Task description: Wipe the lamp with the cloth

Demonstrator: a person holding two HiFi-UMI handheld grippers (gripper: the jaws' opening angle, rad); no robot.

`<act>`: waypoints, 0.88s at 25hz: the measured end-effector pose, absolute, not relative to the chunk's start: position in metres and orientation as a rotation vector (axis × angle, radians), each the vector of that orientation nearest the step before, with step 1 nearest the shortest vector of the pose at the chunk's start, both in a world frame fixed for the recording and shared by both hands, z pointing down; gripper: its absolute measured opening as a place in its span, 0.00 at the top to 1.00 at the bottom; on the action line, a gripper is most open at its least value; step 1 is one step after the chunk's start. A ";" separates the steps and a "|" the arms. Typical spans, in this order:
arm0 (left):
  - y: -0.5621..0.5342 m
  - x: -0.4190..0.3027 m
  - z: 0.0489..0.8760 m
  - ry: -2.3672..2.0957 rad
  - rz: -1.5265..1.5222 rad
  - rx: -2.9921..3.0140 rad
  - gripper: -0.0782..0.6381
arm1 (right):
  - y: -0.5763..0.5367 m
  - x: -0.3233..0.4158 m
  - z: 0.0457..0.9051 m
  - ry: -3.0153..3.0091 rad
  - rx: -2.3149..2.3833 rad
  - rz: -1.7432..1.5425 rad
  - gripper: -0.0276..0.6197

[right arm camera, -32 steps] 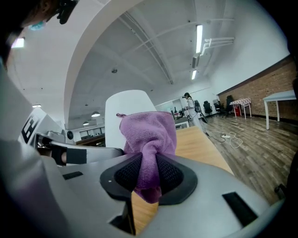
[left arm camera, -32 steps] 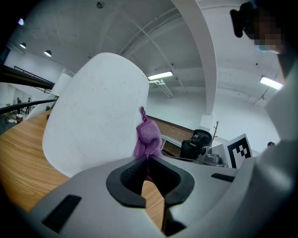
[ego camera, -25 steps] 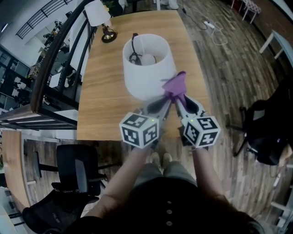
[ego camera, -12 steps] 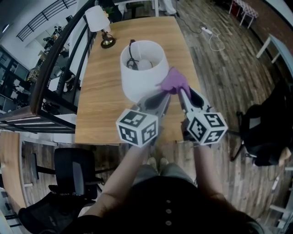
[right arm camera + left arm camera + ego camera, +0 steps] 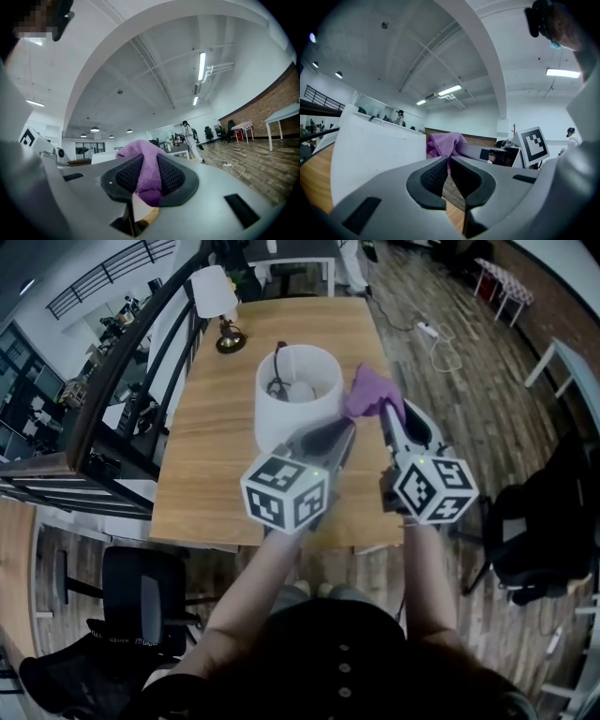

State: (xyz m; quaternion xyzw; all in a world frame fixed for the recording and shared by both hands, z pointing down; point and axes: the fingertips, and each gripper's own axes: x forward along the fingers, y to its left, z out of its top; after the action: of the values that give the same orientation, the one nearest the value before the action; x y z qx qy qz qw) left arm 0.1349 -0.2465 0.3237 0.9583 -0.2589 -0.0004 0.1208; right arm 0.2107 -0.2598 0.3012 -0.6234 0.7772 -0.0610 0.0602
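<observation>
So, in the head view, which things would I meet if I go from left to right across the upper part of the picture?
small table lamp → large white lampshade → purple cloth → power strip on the floor → white table

Lamp stands mid-table; a smaller lamp stands at the table's far left corner. Cloth, between the right gripper jaws, sits just right of the shade. Left gripper lies before the shade. Office chair stands before the table, at left.
</observation>
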 end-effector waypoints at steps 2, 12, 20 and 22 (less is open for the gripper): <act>-0.250 0.135 0.316 -0.773 -0.022 2.805 0.88 | -0.266 0.213 0.292 2.349 -1.881 -0.161 0.84; -0.263 0.140 0.305 -0.811 -0.040 2.830 0.88 | -0.302 0.213 0.267 2.337 -1.835 -0.103 0.84; -0.263 0.144 0.308 -0.801 -0.034 2.829 0.88 | -0.311 0.199 0.281 2.394 -1.812 -0.146 0.84; -0.262 0.142 0.311 -0.797 -0.032 2.824 0.88 | -0.312 0.193 0.288 2.412 -1.805 -0.163 0.84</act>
State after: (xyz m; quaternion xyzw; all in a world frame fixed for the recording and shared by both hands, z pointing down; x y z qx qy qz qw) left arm 0.1425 -0.2624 0.3111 0.9572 -0.2701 -0.0108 0.1033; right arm 0.1933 -0.3116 0.2881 -0.5970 0.7980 -0.0539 0.0624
